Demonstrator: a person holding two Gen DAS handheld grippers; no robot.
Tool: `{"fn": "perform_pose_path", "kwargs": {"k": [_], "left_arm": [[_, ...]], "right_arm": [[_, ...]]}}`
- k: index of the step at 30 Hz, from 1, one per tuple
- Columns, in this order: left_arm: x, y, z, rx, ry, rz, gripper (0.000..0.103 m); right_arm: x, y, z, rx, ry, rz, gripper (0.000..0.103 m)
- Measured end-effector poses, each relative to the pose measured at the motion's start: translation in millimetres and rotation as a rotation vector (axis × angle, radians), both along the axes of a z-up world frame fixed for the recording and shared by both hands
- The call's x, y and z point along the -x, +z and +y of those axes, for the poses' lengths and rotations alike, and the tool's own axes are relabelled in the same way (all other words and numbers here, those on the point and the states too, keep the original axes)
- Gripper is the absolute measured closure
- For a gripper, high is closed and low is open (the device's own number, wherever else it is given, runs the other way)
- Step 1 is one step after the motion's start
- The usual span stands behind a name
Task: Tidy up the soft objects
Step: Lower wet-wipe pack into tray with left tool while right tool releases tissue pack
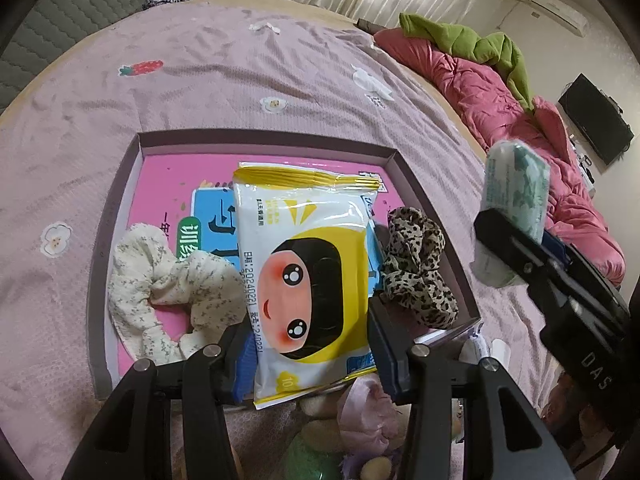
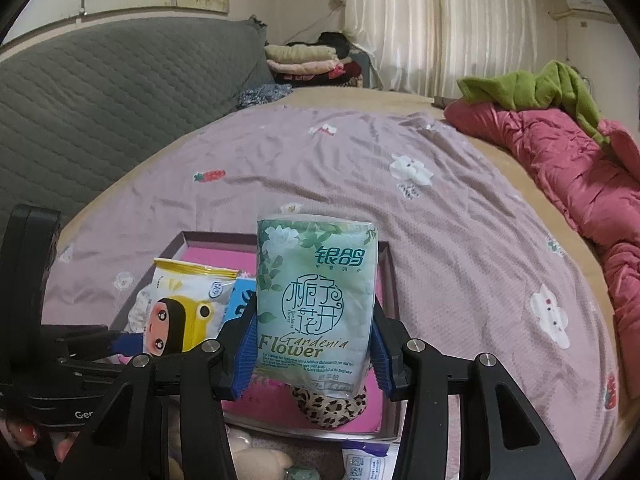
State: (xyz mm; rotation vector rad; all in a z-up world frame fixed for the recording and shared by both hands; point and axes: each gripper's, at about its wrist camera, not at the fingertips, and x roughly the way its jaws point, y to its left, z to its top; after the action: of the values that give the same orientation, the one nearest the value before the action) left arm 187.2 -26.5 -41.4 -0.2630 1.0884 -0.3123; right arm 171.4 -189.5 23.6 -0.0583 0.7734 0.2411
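My left gripper (image 1: 306,320) is shut on a yellow and white wipes pack (image 1: 304,264) with a cartoon face, held over the pink-lined shallow box (image 1: 264,138) on the bed. In the box lie a cream floral scrunchie (image 1: 168,284) at the left and a leopard scrunchie (image 1: 416,264) at the right. My right gripper (image 2: 314,332) is shut on a green Gardenia Flower tissue pack (image 2: 316,300), held upright above the box's right side (image 2: 390,280). The tissue pack also shows in the left wrist view (image 1: 516,200), with the right gripper (image 1: 516,236) to the right of the box. The wipes pack shows in the right wrist view (image 2: 180,308).
The box sits on a mauve bedspread (image 1: 200,80). A pink quilt (image 1: 500,92) with a green cloth (image 1: 472,44) lies along the right. Folded clothes (image 2: 312,60) are stacked at the far end. Soft toys and small packs (image 1: 360,420) lie near the box's front edge.
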Motion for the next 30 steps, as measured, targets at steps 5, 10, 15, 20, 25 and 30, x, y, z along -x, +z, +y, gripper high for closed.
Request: {"fn": "perform_pose_path", "kwargs": {"k": [5,10,15,20,25,30], "left_arm": [[-5,-8,-2,-0.005,-0.015,0.021,0.058],[-7,-12,-3,-0.007,-0.017,0.029,0.059],[-9,-20,-1,-0.005,-0.008,0.049,0.06],[-10,-24,0,-0.012,-0.003,0.055,0.06],[-6,-24,2,-0.016,-0.003,0.052,0.06],[-3,-25,3,-0.018,-0.008,0.053,0.06]], "right_arm": [[-4,-17,5,0.022,0.027,0.052,0.054],[-7,-36,9,0.042,0.042,0.094,0.054],[-9,-51,10,0.05,0.041,0.137,0.054],[-8,-61,12,0.062,0.051,0.162,0.054],[-8,-71,17,0.077,0.065,0.196,0.054],[-9,-79,19,0.09,0.061,0.219,0.054]]}}
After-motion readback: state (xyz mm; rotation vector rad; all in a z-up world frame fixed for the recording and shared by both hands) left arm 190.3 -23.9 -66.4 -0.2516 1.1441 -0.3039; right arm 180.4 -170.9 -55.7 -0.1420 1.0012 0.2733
